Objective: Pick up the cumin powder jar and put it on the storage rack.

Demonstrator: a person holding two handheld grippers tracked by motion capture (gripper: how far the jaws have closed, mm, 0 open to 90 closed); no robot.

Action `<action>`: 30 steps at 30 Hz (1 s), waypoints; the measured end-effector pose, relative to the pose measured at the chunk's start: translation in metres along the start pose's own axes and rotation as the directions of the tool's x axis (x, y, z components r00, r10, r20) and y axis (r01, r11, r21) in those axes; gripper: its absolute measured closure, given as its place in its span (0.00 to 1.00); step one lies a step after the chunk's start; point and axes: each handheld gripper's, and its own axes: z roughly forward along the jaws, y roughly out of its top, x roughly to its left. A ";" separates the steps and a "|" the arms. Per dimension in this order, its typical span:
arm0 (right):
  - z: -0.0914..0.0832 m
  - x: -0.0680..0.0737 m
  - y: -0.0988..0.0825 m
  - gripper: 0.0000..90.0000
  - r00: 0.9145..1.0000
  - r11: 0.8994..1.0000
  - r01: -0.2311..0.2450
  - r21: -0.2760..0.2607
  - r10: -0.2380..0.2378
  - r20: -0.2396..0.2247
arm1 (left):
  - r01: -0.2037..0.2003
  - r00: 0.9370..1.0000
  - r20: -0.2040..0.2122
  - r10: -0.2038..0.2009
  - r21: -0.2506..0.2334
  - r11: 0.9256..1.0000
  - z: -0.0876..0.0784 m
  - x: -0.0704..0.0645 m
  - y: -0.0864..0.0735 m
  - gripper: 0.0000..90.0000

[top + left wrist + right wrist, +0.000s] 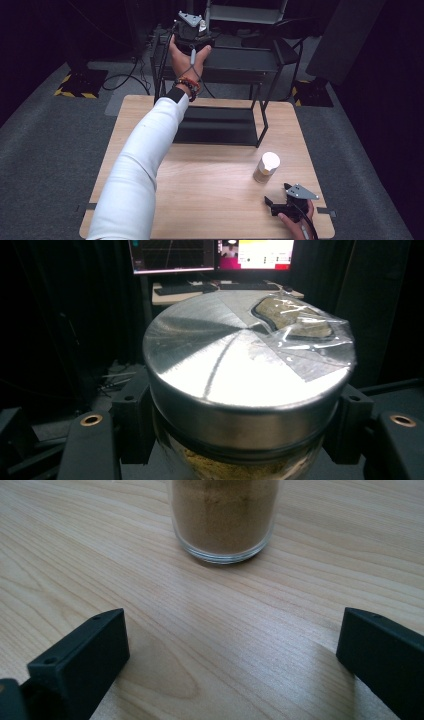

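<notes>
The held jar runs off the left gripper view's bottom edge, the table jar loses its top in the right gripper view, and the monitors blur.

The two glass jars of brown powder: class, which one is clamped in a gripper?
The glass jar with the shiny metal lid, clamped between the left gripper jaws above the black rack. The white-lidded jar stands free on the wooden table, ahead of the open right gripper.

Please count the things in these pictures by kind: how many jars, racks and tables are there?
Jars: 2, one held in the left gripper, one standing on the table
Black racks: 1
Tables: 1
Total: 4
</notes>
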 end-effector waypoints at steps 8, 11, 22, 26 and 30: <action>0.000 0.000 0.000 0.00 1.000 1.000 0.001 0.000 -0.001 0.000 | 0.014 1.000 -0.003 -0.014 0.008 1.000 0.011 0.006 -0.004 0.34; 0.000 0.000 0.000 0.00 1.000 1.000 0.000 0.000 0.000 0.000 | 0.011 1.000 -0.011 -0.011 0.009 1.000 0.012 0.006 -0.005 0.34; 0.000 0.000 0.000 0.00 1.000 1.000 0.000 0.000 0.000 0.000 | -0.022 1.000 -0.012 0.022 0.007 1.000 0.017 0.001 -0.007 0.33; 0.000 0.000 0.000 0.00 1.000 1.000 0.000 0.000 0.000 -0.001 | -0.031 0.999 -0.020 0.030 -0.036 0.999 0.013 -0.005 -0.010 0.26; 0.000 -0.001 0.000 0.00 1.000 1.000 -0.001 0.001 0.001 -0.002 | -0.058 0.998 -0.037 0.056 -0.058 0.997 0.009 -0.011 -0.007 0.15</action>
